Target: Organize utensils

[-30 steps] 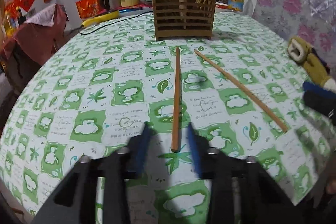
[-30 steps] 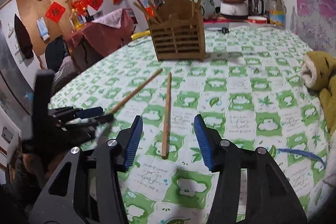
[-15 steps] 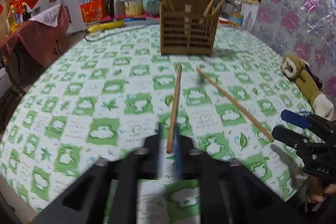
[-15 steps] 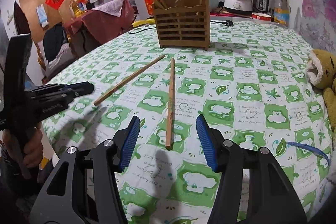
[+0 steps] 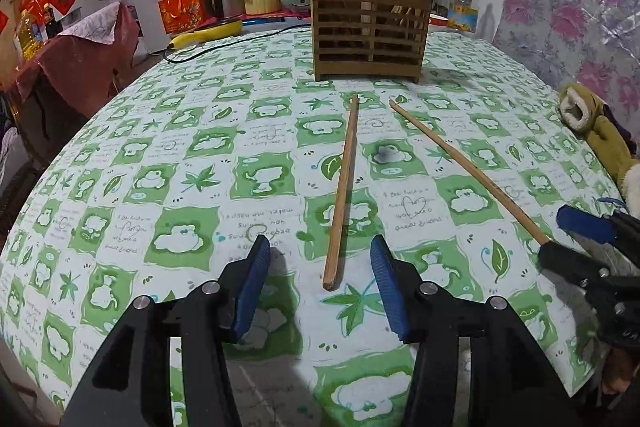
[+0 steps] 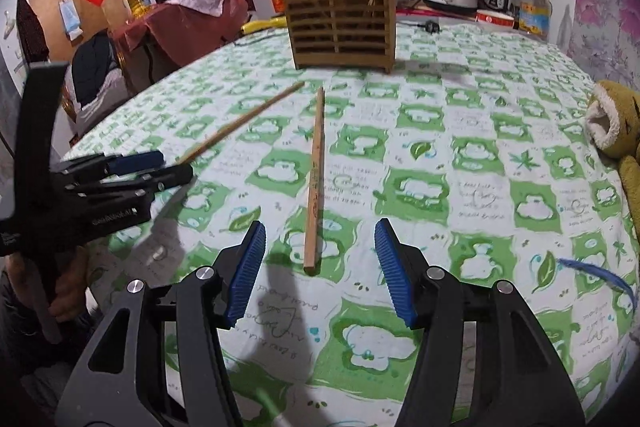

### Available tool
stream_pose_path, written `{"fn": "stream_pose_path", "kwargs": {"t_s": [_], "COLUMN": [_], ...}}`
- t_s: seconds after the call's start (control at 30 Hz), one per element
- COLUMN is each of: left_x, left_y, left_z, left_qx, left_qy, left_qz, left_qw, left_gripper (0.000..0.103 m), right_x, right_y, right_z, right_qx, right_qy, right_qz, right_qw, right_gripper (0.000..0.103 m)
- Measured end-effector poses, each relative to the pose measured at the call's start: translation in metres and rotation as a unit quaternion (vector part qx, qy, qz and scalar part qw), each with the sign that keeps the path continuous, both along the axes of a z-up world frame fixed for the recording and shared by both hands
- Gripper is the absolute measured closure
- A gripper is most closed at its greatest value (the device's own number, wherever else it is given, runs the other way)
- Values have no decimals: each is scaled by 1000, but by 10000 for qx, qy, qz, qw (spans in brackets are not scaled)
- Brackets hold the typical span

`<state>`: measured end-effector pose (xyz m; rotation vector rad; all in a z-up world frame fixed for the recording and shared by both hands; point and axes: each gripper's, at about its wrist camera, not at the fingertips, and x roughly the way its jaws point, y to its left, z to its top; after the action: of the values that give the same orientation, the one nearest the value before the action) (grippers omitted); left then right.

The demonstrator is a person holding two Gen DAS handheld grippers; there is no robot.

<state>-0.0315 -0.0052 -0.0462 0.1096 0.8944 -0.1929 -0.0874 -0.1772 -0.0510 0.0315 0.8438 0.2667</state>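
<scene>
Your left gripper (image 5: 318,281) has released since a moment ago, chopstick (image 5: 341,193) lying between its fingers, right gripper (image 6: 320,269) spread wide, second chopstick (image 6: 313,183) seemingly just ahead.

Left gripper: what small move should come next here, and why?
Probably ease the left gripper forward and down, then close on the near end of the chopstick. Its jaws stand open and empty, with that end lying on the tablecloth between them. The slatted wooden holder straight ahead already holds chopsticks, so it is likely the destination.
</scene>
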Motion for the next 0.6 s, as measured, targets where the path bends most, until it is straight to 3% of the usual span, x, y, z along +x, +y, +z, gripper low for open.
{"fn": "stream_pose_path", "kwargs": {"t_s": [0.27,0.37,0.47,0.57,0.6], "left_x": [-1,0,-1,-6,-9], "left_y": [-2,-2,-3,-6,-7], "left_z": [0,0,1,2,2], "left_qx": [67,54,45,6,-16], "left_qy": [-32,-31,-51,-79,-70], "left_qz": [23,27,-6,-138,-211], "left_qw": [10000,10000,10000,9999,9998], "left_gripper": [51,51,55,77,91], "right_x": [0,-2,-4,-7,-9], "right_y": [2,10,12,8,7], "right_z": [-3,-5,-5,-5,-6], "right_qx": [-38,-338,-336,-241,-226], "right_qy": [94,12,-46,-59,-87], "right_qz": [18,35,125,119,130], "right_qw": [9999,9994,9993,9996,9996], "right_gripper": [49,70,77,77,77]}}
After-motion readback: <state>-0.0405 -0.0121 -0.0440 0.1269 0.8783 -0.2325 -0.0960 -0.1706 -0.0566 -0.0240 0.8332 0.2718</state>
